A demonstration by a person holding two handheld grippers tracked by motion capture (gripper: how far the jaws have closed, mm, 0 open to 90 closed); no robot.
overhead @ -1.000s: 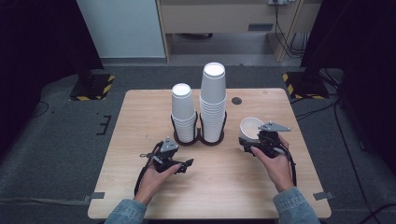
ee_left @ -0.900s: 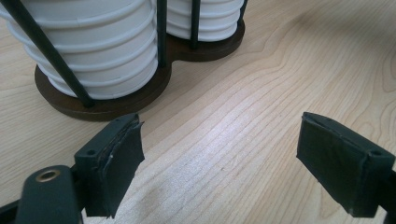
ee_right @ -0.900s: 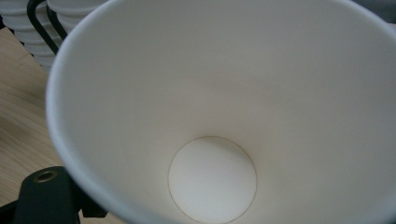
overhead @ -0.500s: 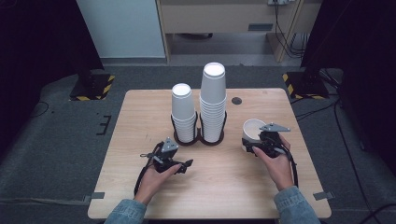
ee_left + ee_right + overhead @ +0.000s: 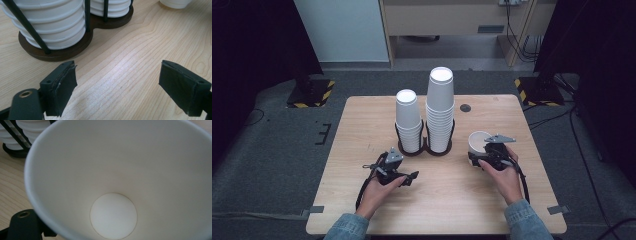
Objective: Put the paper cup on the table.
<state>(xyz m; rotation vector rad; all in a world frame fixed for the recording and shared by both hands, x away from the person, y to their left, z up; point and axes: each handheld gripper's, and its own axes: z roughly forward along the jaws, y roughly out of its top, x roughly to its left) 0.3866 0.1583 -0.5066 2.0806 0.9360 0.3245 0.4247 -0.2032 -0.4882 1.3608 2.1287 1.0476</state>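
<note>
Standing upright on the right part of the wooden table (image 5: pixel 362 125), mouth up: a single white paper cup (image 5: pixel 478 142), clasped by the right tongs (image 5: pixel 482 156) just in front of the right hand (image 5: pixel 503 172). Seen from the right gripper view, looking straight into its empty inside. Further left, two stacks of white cups (image 5: pixel 439 110) in a dark twin holder (image 5: pixel 426 149). Nearer the front edge, left tongs (image 5: pixel 398 172) held low over bare wood, spread apart with nothing between them.
</note>
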